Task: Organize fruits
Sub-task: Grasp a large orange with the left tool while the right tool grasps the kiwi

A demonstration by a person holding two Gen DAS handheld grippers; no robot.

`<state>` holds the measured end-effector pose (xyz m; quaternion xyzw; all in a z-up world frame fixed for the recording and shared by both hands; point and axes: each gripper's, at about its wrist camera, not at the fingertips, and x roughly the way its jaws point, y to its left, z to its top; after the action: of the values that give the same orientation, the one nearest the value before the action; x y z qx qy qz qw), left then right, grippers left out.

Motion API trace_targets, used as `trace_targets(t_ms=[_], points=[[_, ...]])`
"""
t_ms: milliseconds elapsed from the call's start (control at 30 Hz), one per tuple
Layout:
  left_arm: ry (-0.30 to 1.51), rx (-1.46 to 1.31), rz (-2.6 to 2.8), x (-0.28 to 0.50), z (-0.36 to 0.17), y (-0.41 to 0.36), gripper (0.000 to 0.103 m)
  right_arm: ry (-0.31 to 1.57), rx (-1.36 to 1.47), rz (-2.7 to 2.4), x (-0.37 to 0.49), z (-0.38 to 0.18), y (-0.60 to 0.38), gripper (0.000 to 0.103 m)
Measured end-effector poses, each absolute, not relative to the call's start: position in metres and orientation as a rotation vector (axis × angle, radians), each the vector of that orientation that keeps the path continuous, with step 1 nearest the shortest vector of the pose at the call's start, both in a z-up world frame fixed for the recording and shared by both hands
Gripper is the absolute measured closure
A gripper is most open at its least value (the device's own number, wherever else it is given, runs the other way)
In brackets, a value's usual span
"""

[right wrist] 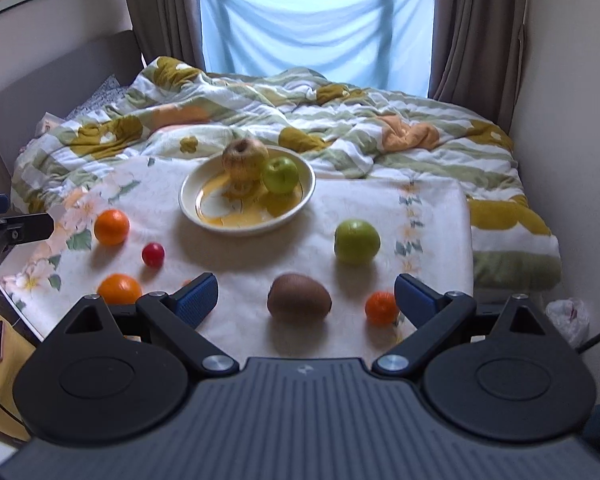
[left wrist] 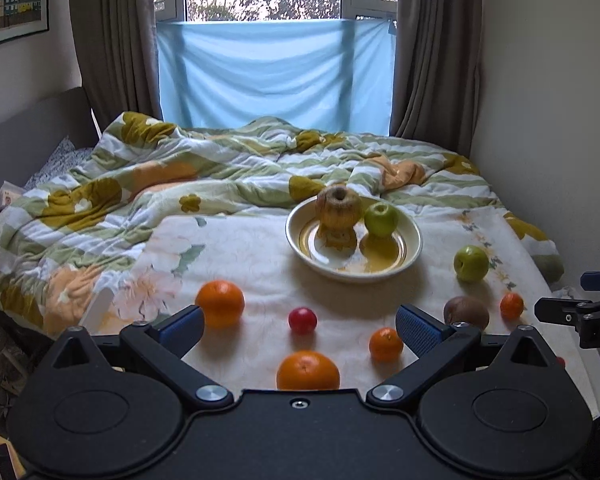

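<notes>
While both grippers hang above the near edge of the floral cloth point(right wrist: 380, 208) spread on the bed, their jaws stand spread wide and hold nothing. Nearest the left gripper point(left wrist: 300, 326) lies a large orange point(left wrist: 308, 370), with a small mandarin point(left wrist: 386, 344) just to its right and a red plum point(left wrist: 302, 320) a little beyond. A second large orange point(left wrist: 220, 303) sits further left, close to the left blue pad. In front of the right gripper point(right wrist: 305, 295) a brown kiwi point(right wrist: 299, 295) lies between the open jaws' line, with another small mandarin point(right wrist: 381, 307) beside the right pad. Further on, a loose green apple point(right wrist: 357, 241) rests alone on the cloth. Beyond that stands the cream plate point(right wrist: 204, 178), carrying a yellowish apple point(right wrist: 244, 158) and a second green apple point(right wrist: 280, 175) touching side by side. Behind the plate the rumpled quilt point(right wrist: 340, 116) covers the bed up to the blue sheet point(right wrist: 312, 24) hung across the window.
</notes>
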<state>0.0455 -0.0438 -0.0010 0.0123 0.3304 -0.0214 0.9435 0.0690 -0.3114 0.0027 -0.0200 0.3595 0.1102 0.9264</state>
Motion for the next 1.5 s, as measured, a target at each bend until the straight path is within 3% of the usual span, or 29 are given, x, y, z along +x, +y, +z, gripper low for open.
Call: trace_targets(t_ms=[533, 867, 1033, 1300, 1400, 1500], points=[[0.773, 0.027, -0.012, 0.067, -0.098, -0.056, 0.001, 0.809, 0.005, 0.168, 0.076, -0.086, -0.3, 0.0], [0.782, 0.005, 0.009, 0.084, -0.112, -0.055, 0.015, 0.817, 0.033, 0.132, 0.102, -0.112, -0.288, 0.0], [0.811, -0.004, 0.004, 0.091, -0.116, -0.055, 0.039, 0.825, 0.065, 0.124, 0.115, -0.115, -0.288, 0.0], [0.82, -0.007, 0.014, 0.093, -0.116, -0.057, 0.039, 0.824, 0.064, 0.127, 0.134, -0.119, -0.279, 0.0], [0.823, -0.01, 0.007, 0.093, -0.116, -0.055, 0.039, 0.83, 0.074, 0.122, 0.139, -0.121, -0.278, 0.011], [0.826, -0.025, 0.004, 0.093, -0.116, -0.053, 0.039, 0.837, 0.076, 0.111, 0.141, -0.121, -0.276, 0.012]])
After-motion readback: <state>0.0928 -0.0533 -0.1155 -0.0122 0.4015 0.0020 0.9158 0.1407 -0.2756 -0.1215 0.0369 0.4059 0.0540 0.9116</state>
